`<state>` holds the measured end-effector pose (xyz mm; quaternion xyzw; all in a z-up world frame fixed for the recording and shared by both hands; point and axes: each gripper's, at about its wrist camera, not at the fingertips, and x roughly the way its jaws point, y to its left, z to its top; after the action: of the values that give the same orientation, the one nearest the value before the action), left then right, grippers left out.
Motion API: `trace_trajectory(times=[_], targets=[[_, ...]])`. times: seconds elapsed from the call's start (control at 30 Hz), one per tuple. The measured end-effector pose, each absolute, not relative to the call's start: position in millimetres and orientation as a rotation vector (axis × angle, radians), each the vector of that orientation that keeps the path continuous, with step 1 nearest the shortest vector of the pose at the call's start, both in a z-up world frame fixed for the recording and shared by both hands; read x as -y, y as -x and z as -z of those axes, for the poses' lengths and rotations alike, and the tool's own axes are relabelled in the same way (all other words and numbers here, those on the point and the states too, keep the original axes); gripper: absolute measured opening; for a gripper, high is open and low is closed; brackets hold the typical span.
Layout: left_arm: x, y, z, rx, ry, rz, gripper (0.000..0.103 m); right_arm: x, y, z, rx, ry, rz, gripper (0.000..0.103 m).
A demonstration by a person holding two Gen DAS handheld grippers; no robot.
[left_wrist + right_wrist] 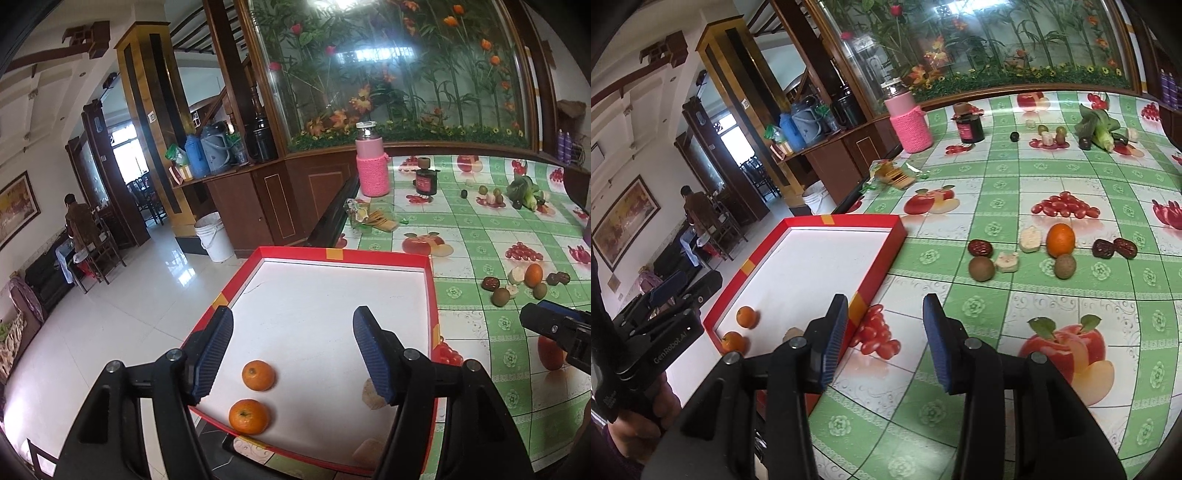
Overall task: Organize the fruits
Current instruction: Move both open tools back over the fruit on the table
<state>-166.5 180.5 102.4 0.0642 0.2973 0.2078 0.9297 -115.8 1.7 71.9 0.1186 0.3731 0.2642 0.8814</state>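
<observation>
A red-rimmed white tray (430,291) sits at the table's left edge. Inside it lie two oranges (258,374) (248,416) and a beige piece (369,400), which is half hidden behind a finger. My left gripper (293,312) hovers open over the tray with nothing between its pads. My right gripper (885,300) is open and empty over the tablecloth, just right of the tray's rim (886,254). Ahead of it lie a loose orange (1060,240), brown round fruits (981,268), red dates (980,247) and beige pieces (1030,239).
A pink knit-covered bottle (910,122), a dark jar (969,127), greens (1099,123) and small fruits stand far back. Wrappers (894,175) lie by the table's left edge, beyond which the floor drops away. A person sits far off on the left.
</observation>
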Motion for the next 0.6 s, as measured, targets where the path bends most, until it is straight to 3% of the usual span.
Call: trace_trajectory(times=[0.6], targets=[[-93.4,124.6,-82.4,-0.708,-0.234,-0.159,0.070,118.9,96.2,-42.9,-0.827,-0.290,-0.333,0.044]])
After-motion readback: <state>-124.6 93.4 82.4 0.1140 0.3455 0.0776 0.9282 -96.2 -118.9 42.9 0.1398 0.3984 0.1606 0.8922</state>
